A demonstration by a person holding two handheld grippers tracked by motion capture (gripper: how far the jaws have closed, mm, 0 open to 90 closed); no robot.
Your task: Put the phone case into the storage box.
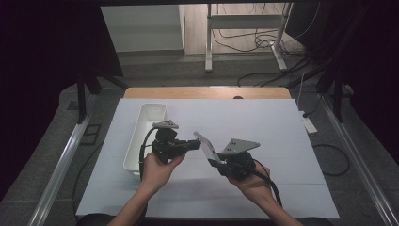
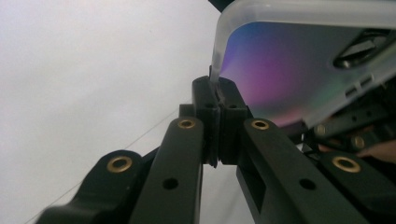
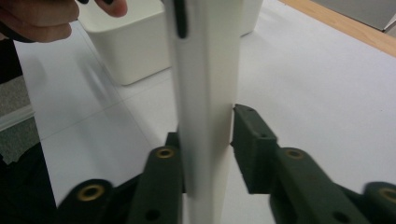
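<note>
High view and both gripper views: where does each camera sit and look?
High view: above the person's side, looking forward and down on the table; both forearms show.
Left gripper view: on the left gripper, looking along its jaws, shut on the case edge.
Right gripper view: on the right gripper, facing the case, bin, left hand.
All share the case.

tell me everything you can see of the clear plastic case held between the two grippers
The case is a thin, flat box of frosted translucent plastic with rounded corners; a disc inside shows a purple-blue sheen. It is held off the white table, tilted on edge. The left gripper is shut on one rim at a corner. The right gripper has the case edge-on between its jaws, with a gap showing at one pad, so that grip looks loose. Nothing else touches it.
</note>
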